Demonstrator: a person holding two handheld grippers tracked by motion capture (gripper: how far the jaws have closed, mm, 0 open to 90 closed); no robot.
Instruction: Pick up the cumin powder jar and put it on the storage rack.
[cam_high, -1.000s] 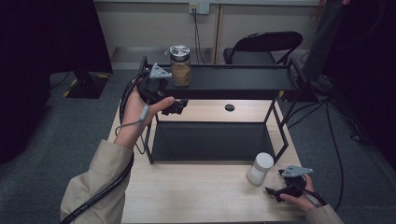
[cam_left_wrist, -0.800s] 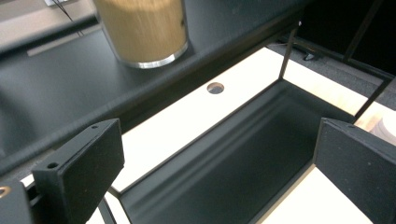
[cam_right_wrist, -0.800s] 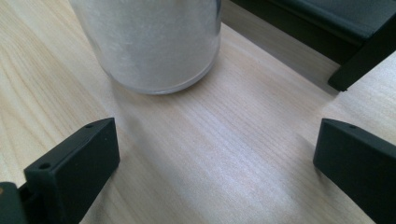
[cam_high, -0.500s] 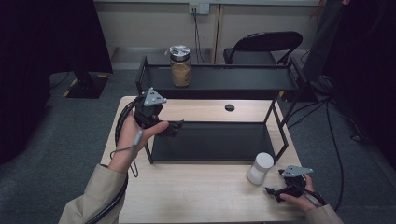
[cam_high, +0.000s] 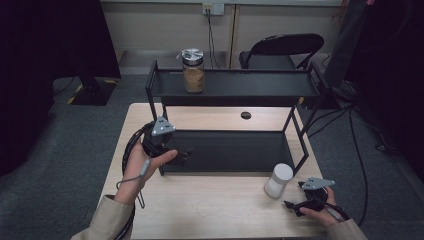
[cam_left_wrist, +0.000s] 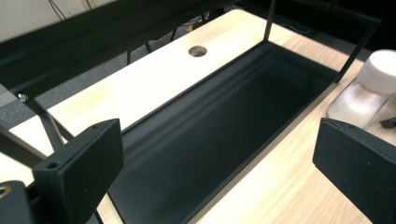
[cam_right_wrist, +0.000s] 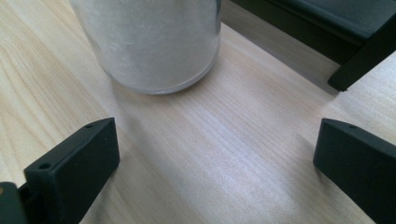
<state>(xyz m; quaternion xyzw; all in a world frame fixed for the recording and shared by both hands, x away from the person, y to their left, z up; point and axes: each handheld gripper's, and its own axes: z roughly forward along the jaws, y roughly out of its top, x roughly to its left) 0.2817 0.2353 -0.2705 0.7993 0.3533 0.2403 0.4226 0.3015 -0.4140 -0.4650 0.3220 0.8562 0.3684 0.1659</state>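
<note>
Presently, 2 grippers, 2 jars, 1 rack.
Risk: the right gripper (cam_high: 295, 201) lies low on the table (cam_high: 220, 212), jaws spread wide and empty, just beside the white jar (cam_high: 278, 180); a push forward that is off-centre could strike 1 jaw against the jar wall and tip it or slide it into the rack (cam_high: 235, 150) leg.
Cause: the jar stands close to the rack's front right leg, so there is little room on that side.
White jar: upright on the table in front of the rack, right end; clear wall, white powdery fill, white lid; round and smooth, likely to slip in a weak pinch.
Left gripper (cam_high: 182, 154): jaws spread, holding nothing, at the left end of the lower shelf.
Brown jar (cam_high: 193, 70): upright on the top shelf, left part, metal lid.
</note>
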